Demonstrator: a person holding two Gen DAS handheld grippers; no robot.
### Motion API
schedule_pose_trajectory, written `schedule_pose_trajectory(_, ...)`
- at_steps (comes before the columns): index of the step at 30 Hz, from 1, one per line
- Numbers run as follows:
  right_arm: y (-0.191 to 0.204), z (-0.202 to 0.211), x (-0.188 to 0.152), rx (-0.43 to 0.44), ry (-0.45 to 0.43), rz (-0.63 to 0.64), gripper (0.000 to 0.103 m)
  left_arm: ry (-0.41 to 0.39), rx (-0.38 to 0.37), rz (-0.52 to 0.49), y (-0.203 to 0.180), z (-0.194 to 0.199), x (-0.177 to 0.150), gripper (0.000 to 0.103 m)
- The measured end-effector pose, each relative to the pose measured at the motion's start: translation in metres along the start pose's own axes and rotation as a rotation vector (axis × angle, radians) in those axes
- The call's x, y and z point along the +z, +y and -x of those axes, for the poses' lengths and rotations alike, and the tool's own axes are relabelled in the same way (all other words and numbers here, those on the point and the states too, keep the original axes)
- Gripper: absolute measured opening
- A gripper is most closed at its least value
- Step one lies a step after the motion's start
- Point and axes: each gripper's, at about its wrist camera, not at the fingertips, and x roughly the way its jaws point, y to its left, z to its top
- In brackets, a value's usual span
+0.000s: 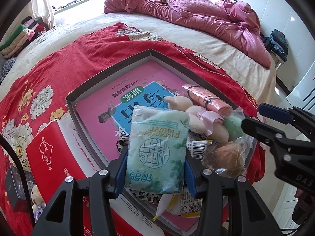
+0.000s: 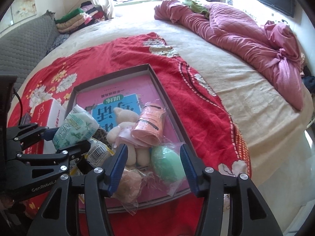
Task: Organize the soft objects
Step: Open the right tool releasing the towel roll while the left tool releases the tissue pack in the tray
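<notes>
My left gripper (image 1: 155,153) is shut on a pale green tissue pack (image 1: 157,149), held over the near part of a shallow grey box (image 1: 110,72); the pack also shows in the right wrist view (image 2: 75,128). The box lies on a red floral blanket (image 2: 98,64) and holds a pink book (image 1: 126,90), a cream plush toy (image 2: 122,127), a rolled pink cloth (image 2: 148,125), a bagged green sponge (image 2: 167,165) and a bagged tan sponge (image 2: 130,182). My right gripper (image 2: 151,151) is open and empty just above the sponges.
A red and white carton (image 1: 47,157) sits left of the grey box, with a small black box (image 1: 15,188) and a little plush (image 1: 36,195) beside it. A crumpled pink quilt (image 2: 236,29) lies at the far side of the bed. Folded clothes (image 2: 78,17) are stacked far left.
</notes>
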Motion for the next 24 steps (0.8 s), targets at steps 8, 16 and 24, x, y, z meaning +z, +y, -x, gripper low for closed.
schedule_pose_trajectory(8,-0.004,0.028,-0.009,-0.015,-0.05,-0.035,0.06,-0.016,-0.014,-0.008,-0.004,0.008,-0.006,0.06)
schedule_pose_trajectory(16,-0.003,0.047,-0.014,-0.032,-0.088,-0.049,0.063,-0.045,-0.021,-0.002,-0.001,0.021,-0.008,0.063)
schedule_pose_trajectory(24,-0.006,0.051,-0.014,-0.038,-0.093,-0.061,0.069,-0.066,-0.021,0.007,0.002,0.03,-0.007,0.071)
